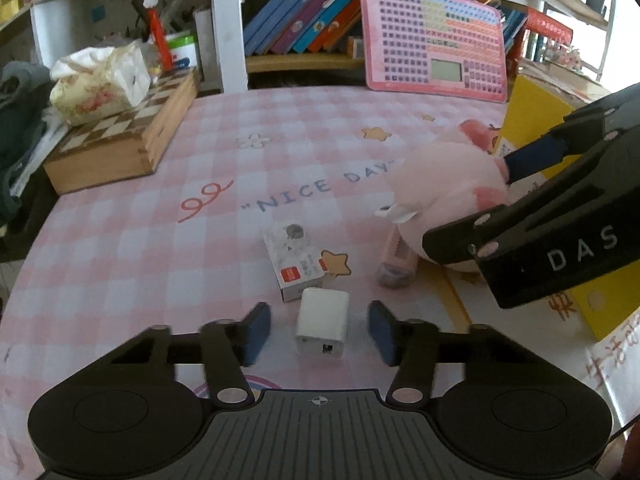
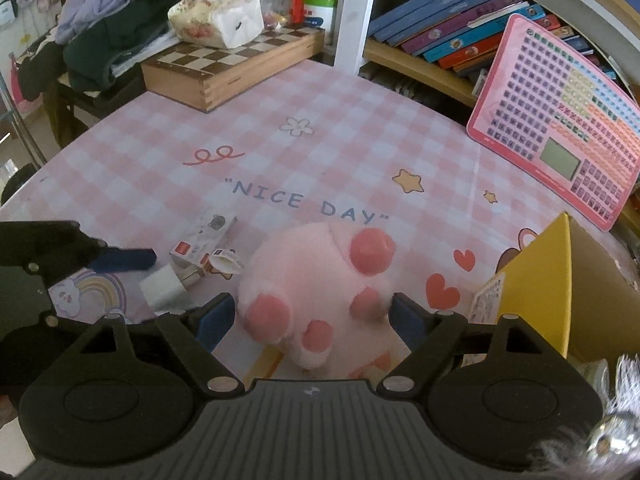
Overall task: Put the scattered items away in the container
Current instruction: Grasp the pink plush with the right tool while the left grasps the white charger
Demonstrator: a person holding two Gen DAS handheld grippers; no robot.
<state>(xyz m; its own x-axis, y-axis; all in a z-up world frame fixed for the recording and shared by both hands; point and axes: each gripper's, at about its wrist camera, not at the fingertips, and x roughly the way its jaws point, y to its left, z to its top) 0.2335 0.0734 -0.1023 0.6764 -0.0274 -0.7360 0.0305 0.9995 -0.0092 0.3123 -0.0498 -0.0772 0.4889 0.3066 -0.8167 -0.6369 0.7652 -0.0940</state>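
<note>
A home, most likely a child's desk in a bedroom or study; the table wears a pink checked cloth (image 2: 360, 120) printed with stars and "NICE DAY". At the far side stand picture books (image 1: 304, 20) on a shelf, a chessboard box (image 2: 236, 64), tissues (image 2: 218, 16) and a pink learning tablet (image 1: 436, 36); clothes (image 2: 108, 20) lie heaped far left.

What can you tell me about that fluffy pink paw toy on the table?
The pink paw plush looks soft and fuzzy, pale pink with darker pink toe pads. It lies on the checked tablecloth beside a yellow box. The right gripper straddles it, jaws open on either side; whether the pads touch the fur is unclear.
</note>
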